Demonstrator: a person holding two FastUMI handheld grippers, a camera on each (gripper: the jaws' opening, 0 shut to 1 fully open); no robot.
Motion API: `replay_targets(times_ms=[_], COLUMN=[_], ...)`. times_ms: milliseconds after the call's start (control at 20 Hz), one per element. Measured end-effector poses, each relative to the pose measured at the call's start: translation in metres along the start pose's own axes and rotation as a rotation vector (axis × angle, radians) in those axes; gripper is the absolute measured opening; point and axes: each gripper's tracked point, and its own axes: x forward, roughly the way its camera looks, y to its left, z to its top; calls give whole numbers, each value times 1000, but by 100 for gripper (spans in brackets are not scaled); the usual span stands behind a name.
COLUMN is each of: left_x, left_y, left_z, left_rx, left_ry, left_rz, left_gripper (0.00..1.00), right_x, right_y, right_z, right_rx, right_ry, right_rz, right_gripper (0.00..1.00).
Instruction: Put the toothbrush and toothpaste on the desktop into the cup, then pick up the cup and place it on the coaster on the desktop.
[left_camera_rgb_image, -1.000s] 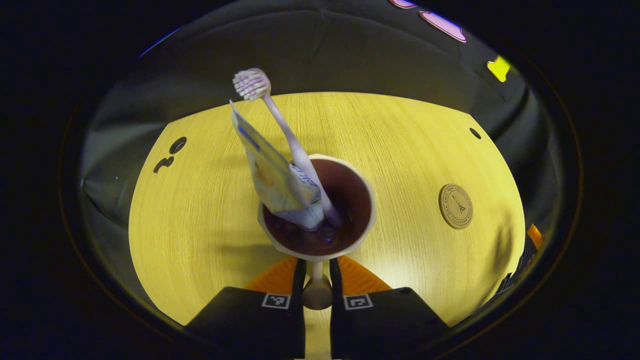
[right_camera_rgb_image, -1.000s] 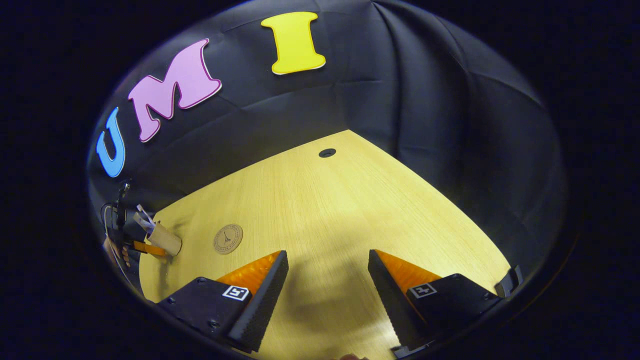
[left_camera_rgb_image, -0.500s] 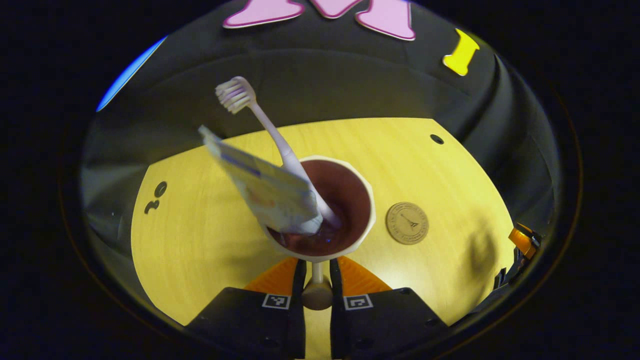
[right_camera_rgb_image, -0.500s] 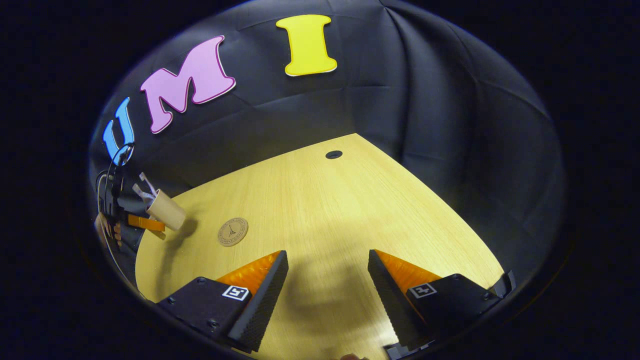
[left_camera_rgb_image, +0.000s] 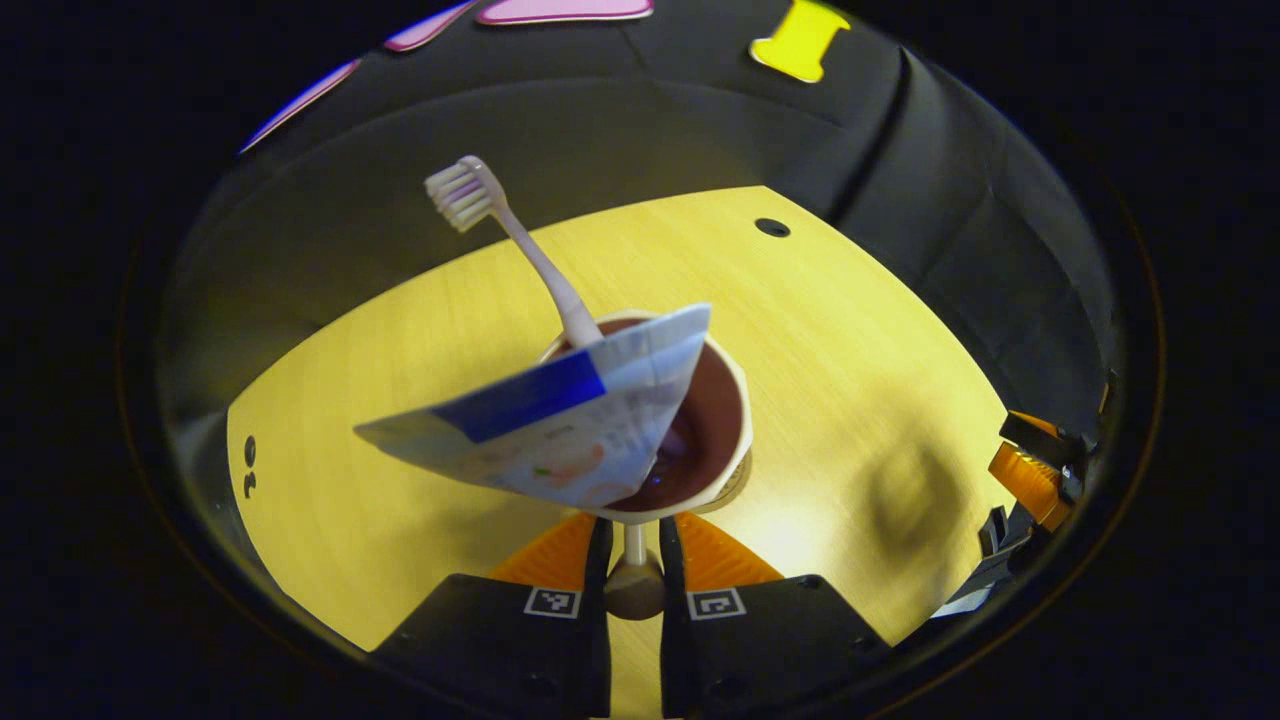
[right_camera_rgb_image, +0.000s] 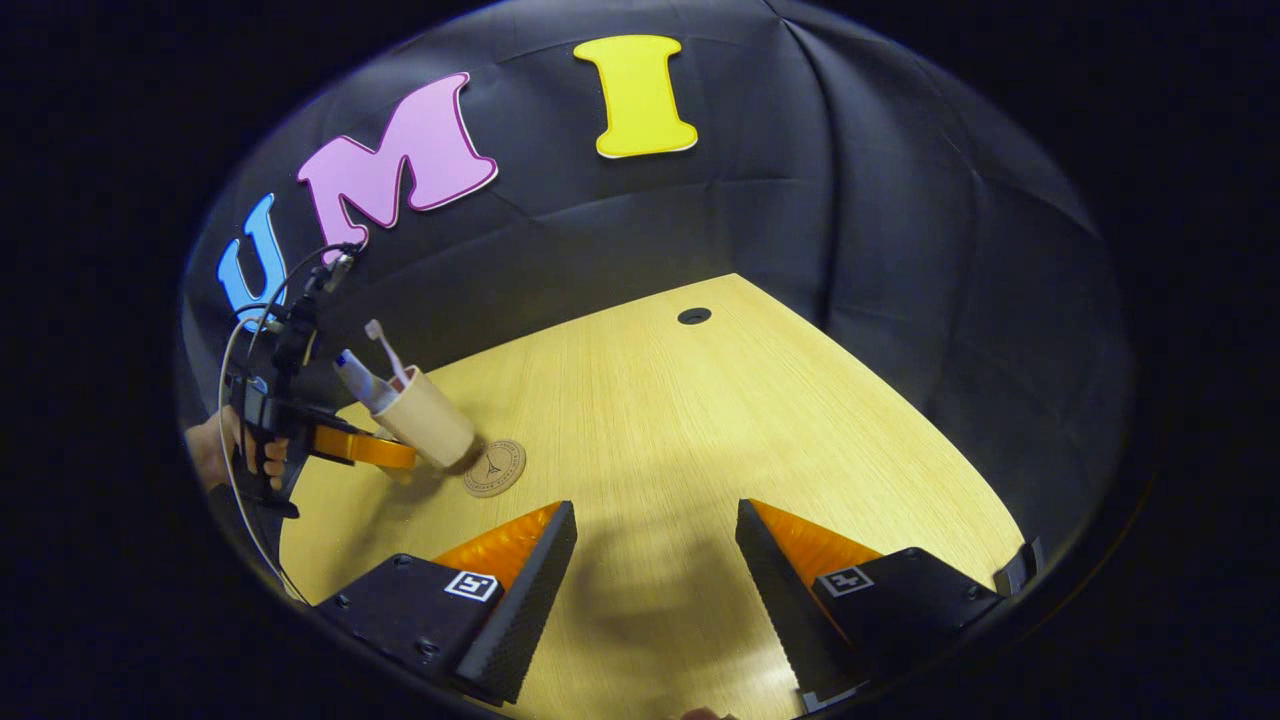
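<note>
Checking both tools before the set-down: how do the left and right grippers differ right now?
The left gripper has its fingers shut on the cup handle; the right gripper is open, holding nothing. The left one carries the cup beside the coaster; the right one hangs over bare desktop. Both point down toward it.

Pale wood-grain worktop (right_camera_rgb_image: 700, 420), lit bright from above, soft shadows falling near its front edge. Round dark cable hole (right_camera_rgb_image: 693, 316) near far corner; same hole (left_camera_rgb_image: 772, 227) seen near far edge in left gripper view. Two small dark marks (left_camera_rgb_image: 248, 468) by worktop's left edge. Black cloth wall (right_camera_rgb_image: 900, 220) hangs creased behind and beside worktop, folds catching dim light.
</note>
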Motion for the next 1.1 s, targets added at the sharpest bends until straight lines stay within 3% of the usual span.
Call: replay_targets(times_ms=[200, 250, 300, 600, 650, 700, 850, 1000, 1100], left_x=[11, 13, 14, 18, 19, 20, 18, 5, -10], left_y=[-14, -17, -19, -20, -23, -24, -26, -28, -22], left_z=[-1, -1, -1, -4, -4, -5, -1, 6, 5], left_rx=[51, 51, 47, 57, 54, 56, 80, 52, 36], left_ry=[26, 33, 43, 64, 69, 80, 65, 20, -26], left_rz=[6, 3, 0, 26, 22, 18, 42, 51, 74], left_gripper=[24, 19, 24, 25, 21, 27, 30, 67, 100], right_x=[-1, -1, 0, 1, 2, 2, 2, -3, -8], right_y=[-6, -7, -8, -8, -7, -7, -7, -4, 0], right_z=[0, 0, -1, -5, -7, -8, -11, -12, -10], right_rx=[16, 33, 47, 49, 57, 67, 81, 73, 60], right_ry=[-13, -13, -12, -5, 1, 3, 4, 3, -5], right_rz=[-18, -16, -18, -3, 0, 0, -9, -9, -6], right_gripper=[99, 99, 99, 99, 99, 99, 99, 99, 99])
